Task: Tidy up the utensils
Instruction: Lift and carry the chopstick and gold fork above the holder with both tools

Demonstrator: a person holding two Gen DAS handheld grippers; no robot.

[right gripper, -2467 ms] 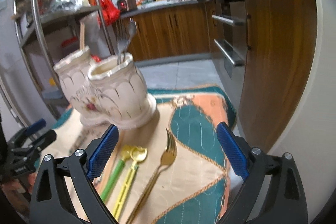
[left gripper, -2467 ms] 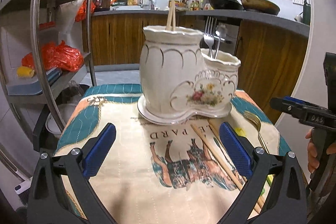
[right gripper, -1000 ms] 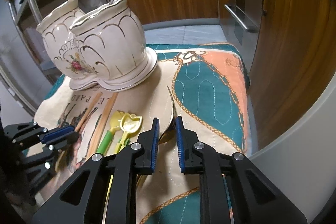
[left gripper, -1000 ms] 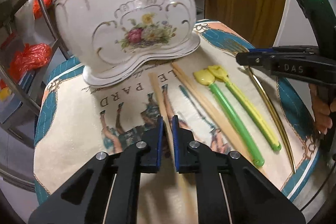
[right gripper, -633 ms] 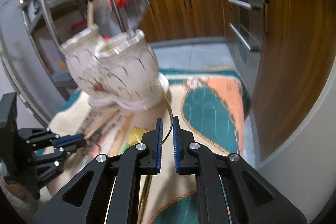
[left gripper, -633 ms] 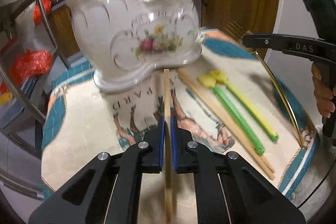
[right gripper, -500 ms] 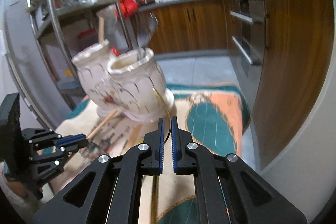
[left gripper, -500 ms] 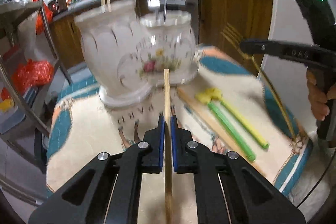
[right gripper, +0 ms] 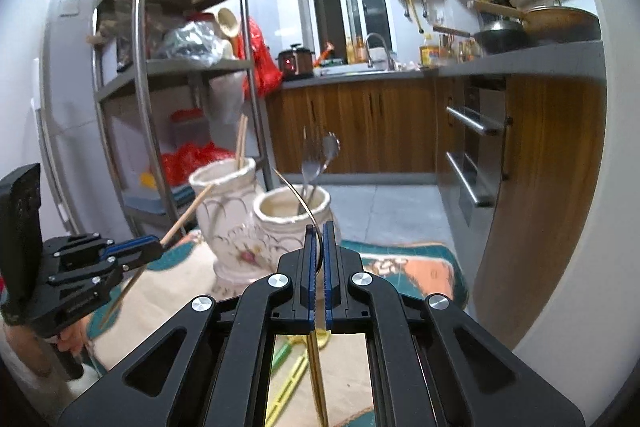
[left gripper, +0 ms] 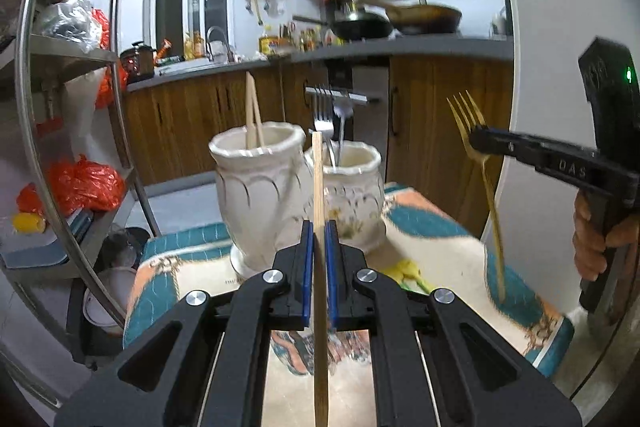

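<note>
My left gripper [left gripper: 317, 231] is shut on a wooden chopstick [left gripper: 319, 183] whose tip reaches up in front of the white ceramic twin-pot holder [left gripper: 260, 187]. The holder's left pot has two chopsticks [left gripper: 252, 115] in it; the right pot [left gripper: 352, 183] has a silver fork and spoon [left gripper: 330, 123]. My right gripper [right gripper: 319, 233] is shut on a gold fork [right gripper: 298, 197], lifted above the patterned cloth [right gripper: 404, 267]. In the left wrist view that gold fork [left gripper: 476, 147] stands tines up in the right gripper [left gripper: 480, 141]. In the right wrist view the left gripper [right gripper: 154, 245] holds the chopstick [right gripper: 186, 215] slanted toward the holder [right gripper: 236, 223].
Two yellow-green plastic spoons [right gripper: 288, 359] lie on the cloth near me. A metal shelf rack [left gripper: 60, 107] with red bags stands at the left. Wooden kitchen cabinets and an oven [right gripper: 472, 155] run along the back and right. A hand [left gripper: 596, 239] grips the right tool.
Both grippers closed, the left on a chopstick and the right on the gold fork, then lifted them off the cloth and tilted up toward level, facing the holder.
</note>
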